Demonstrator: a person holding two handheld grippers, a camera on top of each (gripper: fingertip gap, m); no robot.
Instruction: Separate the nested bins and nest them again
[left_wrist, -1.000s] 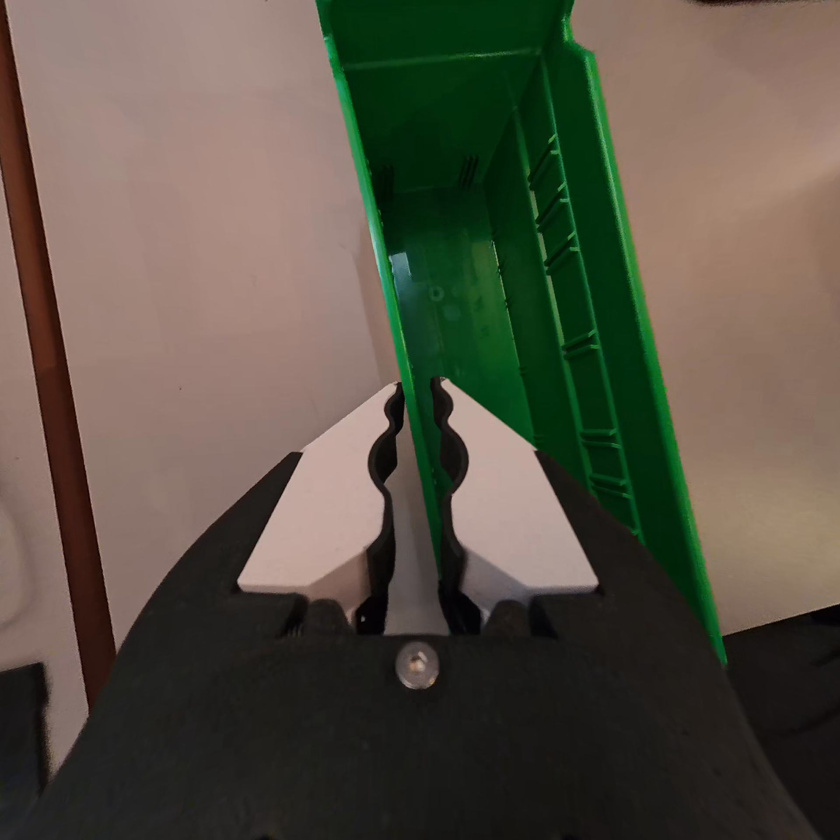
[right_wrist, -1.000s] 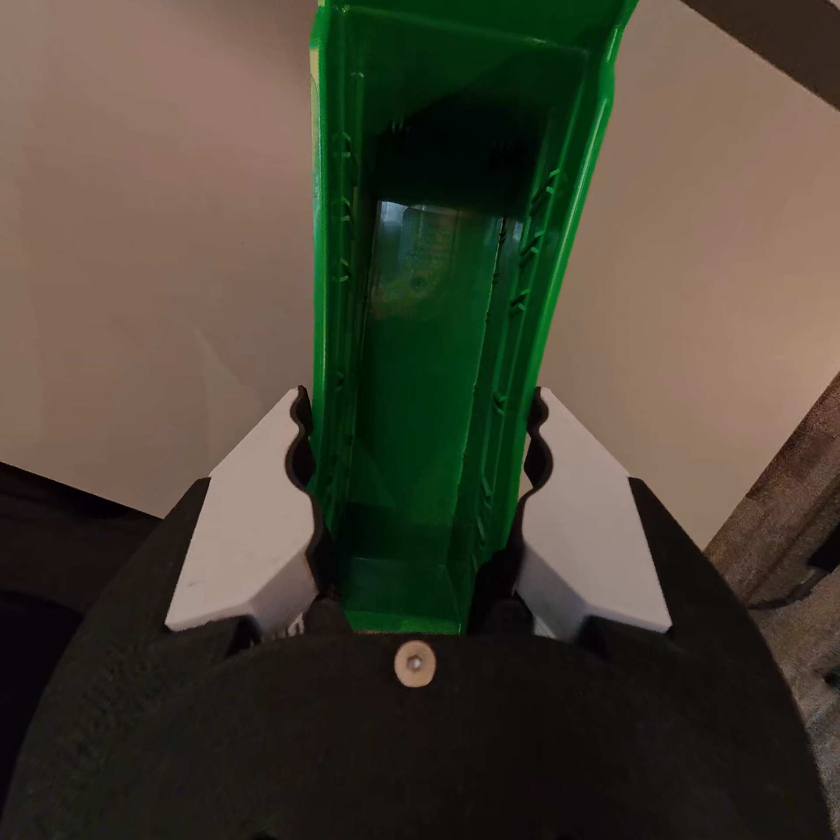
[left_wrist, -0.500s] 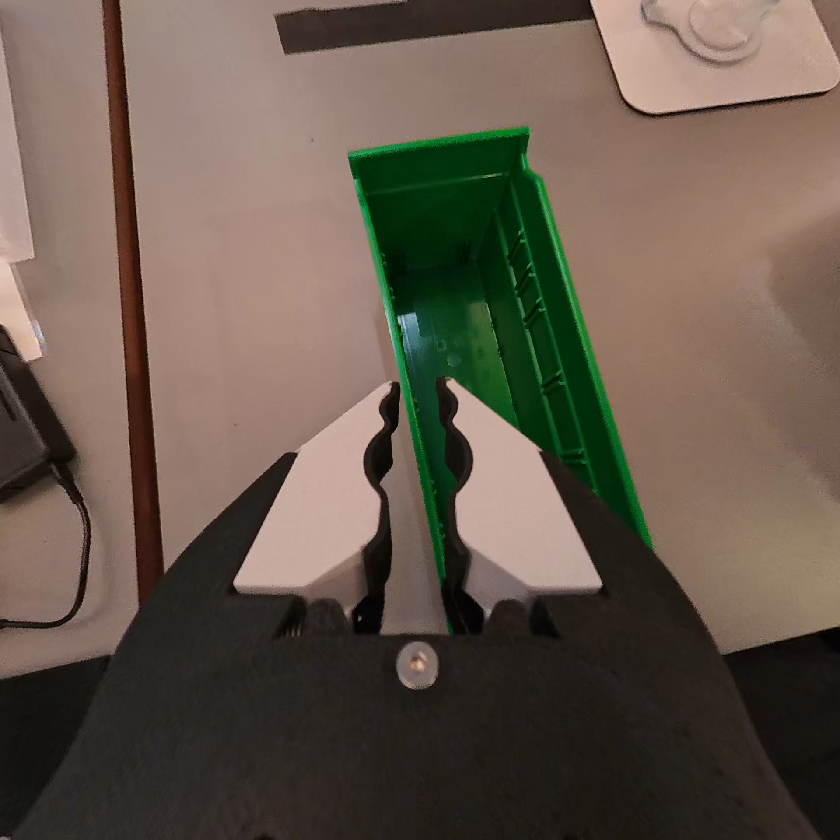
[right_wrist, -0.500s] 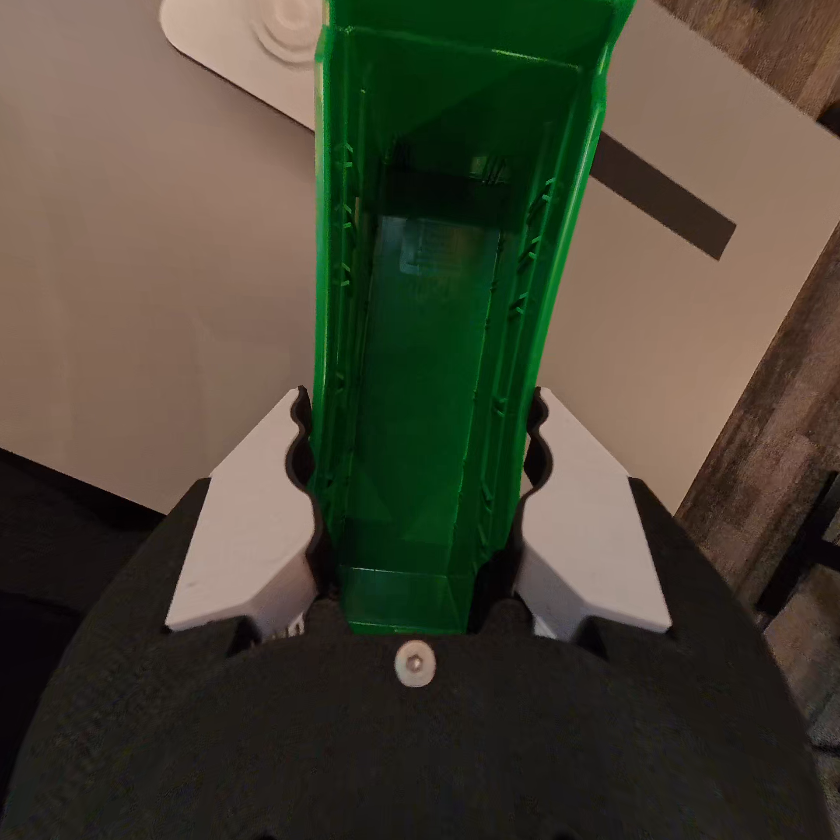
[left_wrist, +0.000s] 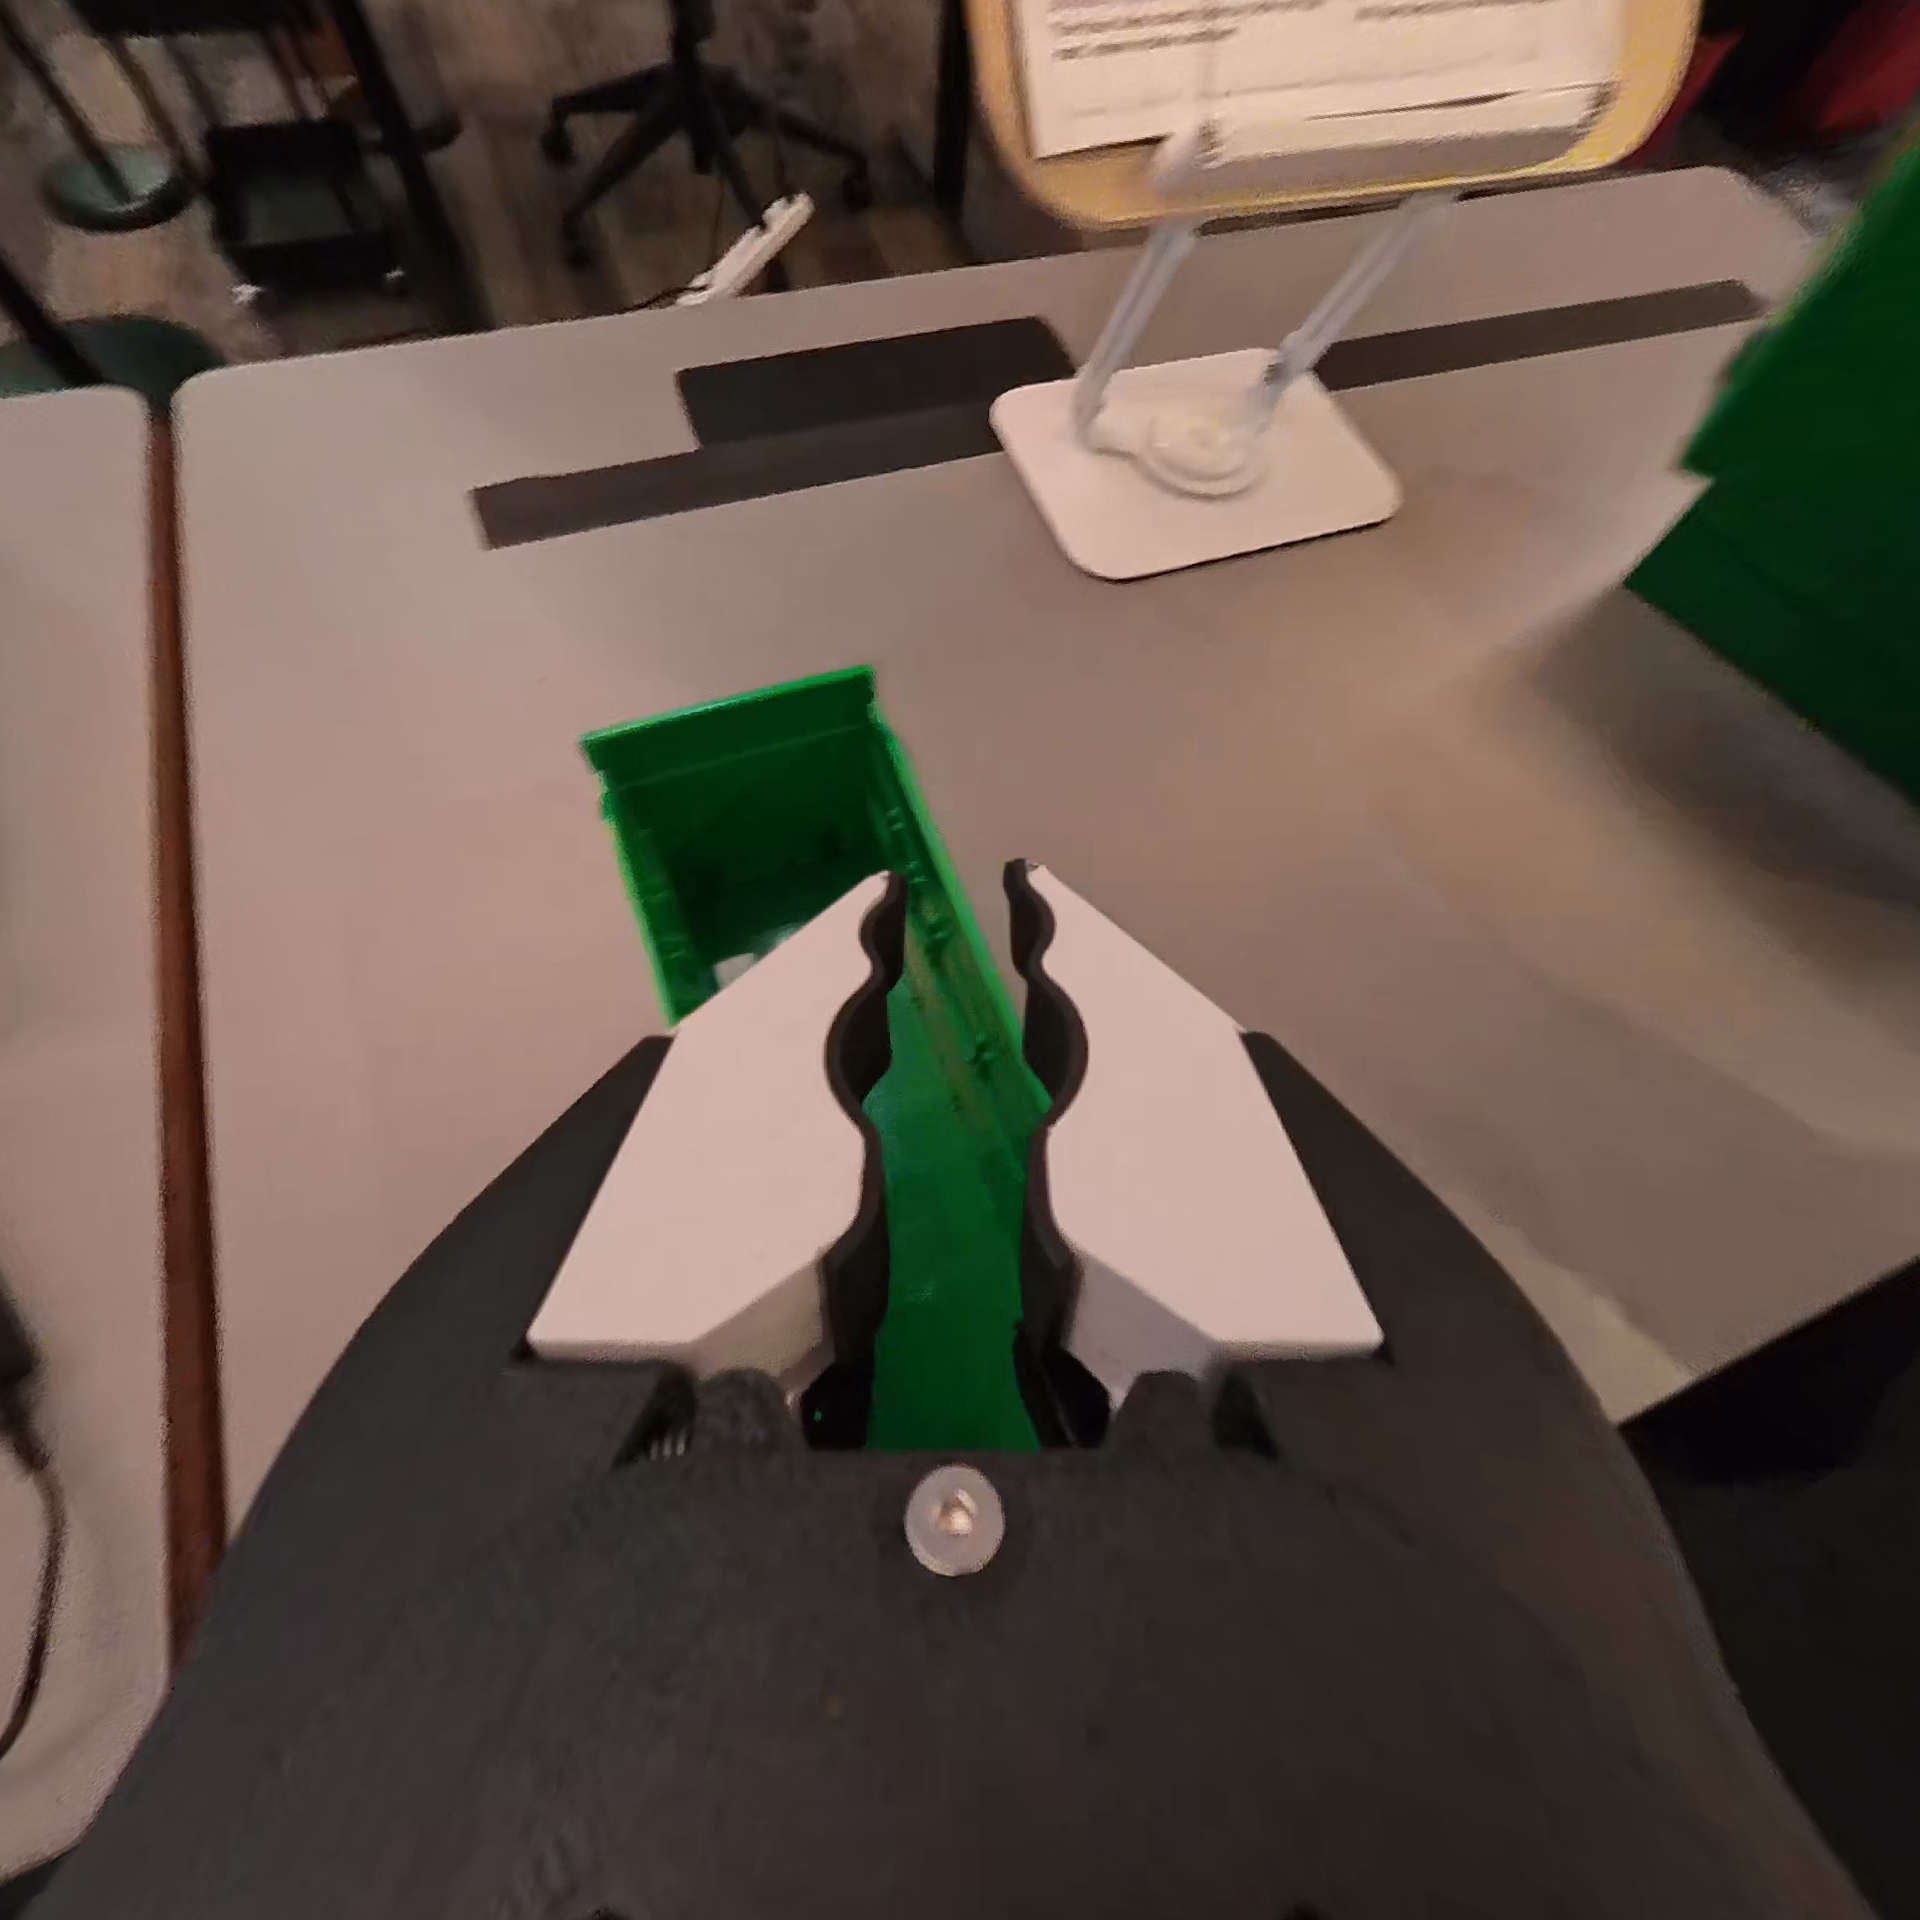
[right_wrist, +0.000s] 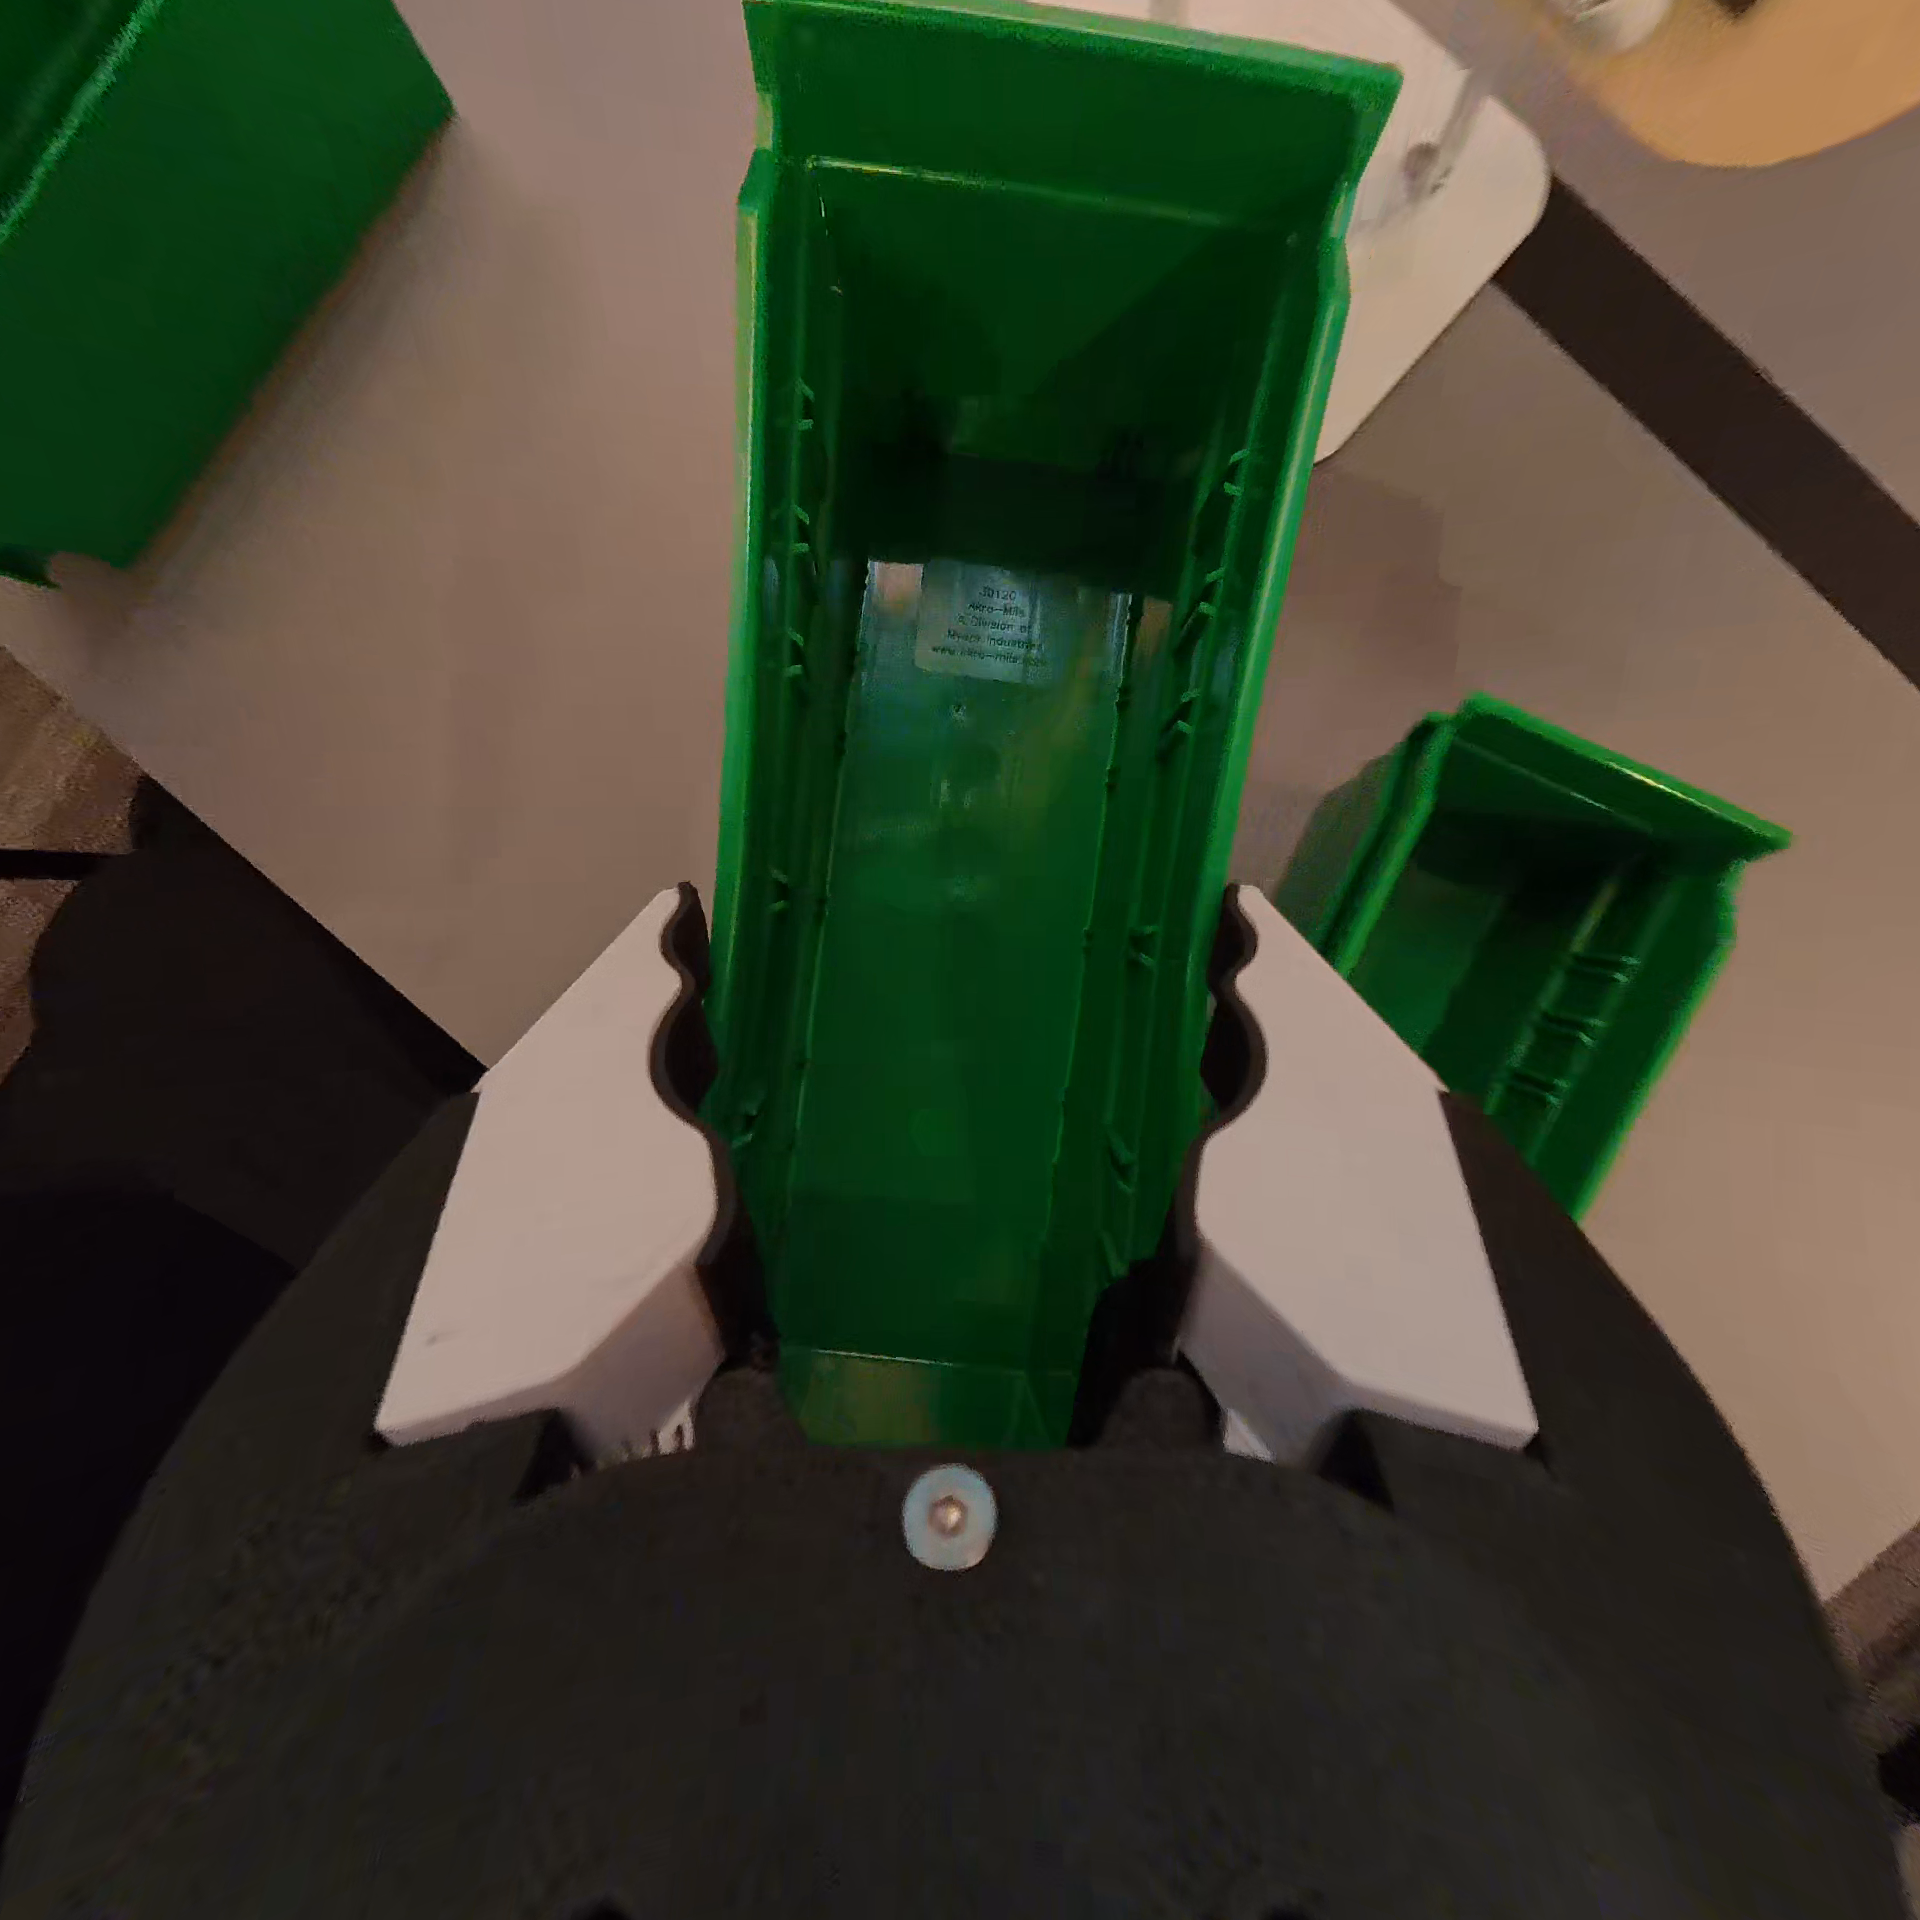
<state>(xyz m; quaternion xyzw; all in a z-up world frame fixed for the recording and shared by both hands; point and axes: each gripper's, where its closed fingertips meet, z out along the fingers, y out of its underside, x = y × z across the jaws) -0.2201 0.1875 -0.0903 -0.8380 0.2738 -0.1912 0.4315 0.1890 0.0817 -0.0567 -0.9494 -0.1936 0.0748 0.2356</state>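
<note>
Your right gripper (right_wrist: 961, 904) has its jaws set wide and clamped across the width of one green bin (right_wrist: 977, 779), a pad on each long side wall, the near end seated deep in the throat; the bin hangs above the grey table (left_wrist: 1143, 727), mouth facing the camera. Your left gripper (left_wrist: 951, 878) has narrow but parted jaws straddling the right wall of a second bin (left_wrist: 727, 821) that rests on the table; the pads look clear of that wall, so judge it released. The right wrist view shows an open bin (right_wrist: 1527, 935) on the table to the right and another green bin (right_wrist: 187, 291) at upper left; which of them is the left gripper's I cannot tell. The bins look separated, so re-nesting is likely next; line up the held bin's long axis with the open one, keep it level, lower it straight; steady the lower bin with the left jaws; steer clear of the white stand base (left_wrist: 1195, 468).
</note>
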